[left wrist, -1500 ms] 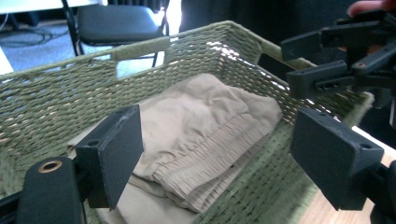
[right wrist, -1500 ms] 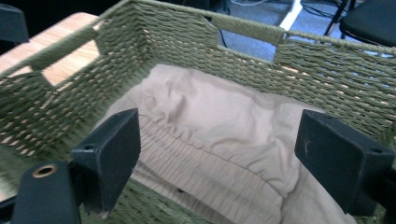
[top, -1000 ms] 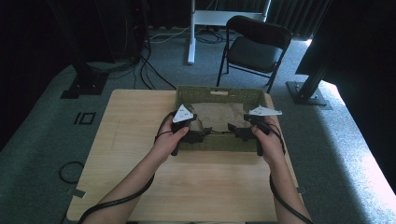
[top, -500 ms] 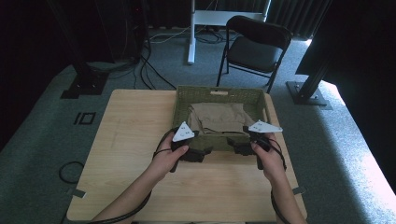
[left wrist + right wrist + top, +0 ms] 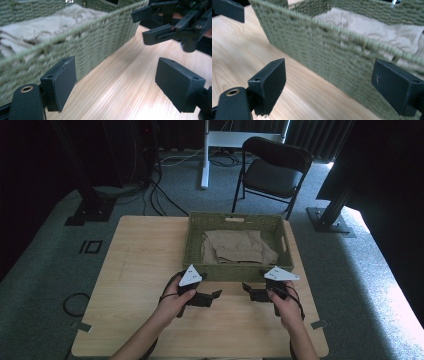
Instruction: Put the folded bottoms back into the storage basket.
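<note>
A green woven basket (image 5: 235, 270) stands at the far middle of the wooden table (image 5: 135, 270), with a folded tan cloth (image 5: 235, 246) lying in it. Just in front of its near wall, my left gripper (image 5: 216, 296) and right gripper (image 5: 247, 291) hover low over the wood, tips facing each other a short gap apart. In the left gripper view, the left gripper (image 5: 117, 75) is open, with bare wood between its pads, the basket (image 5: 95, 42) and cloth (image 5: 45, 27) at left, and the right gripper (image 5: 160, 25) ahead. In the right gripper view, the right gripper (image 5: 329, 82) is open, facing the basket wall (image 5: 324, 50).
Bare wood lies left of the basket and along the near edge. Beyond the table are a black folding chair (image 5: 275, 170), a white desk leg (image 5: 205, 155), floor cables (image 5: 165, 195) and black stand bases (image 5: 330, 220).
Both hands have drawn back from over the basket toward the person and sunk to just above the table in front of it. The cloth stays in the basket.
</note>
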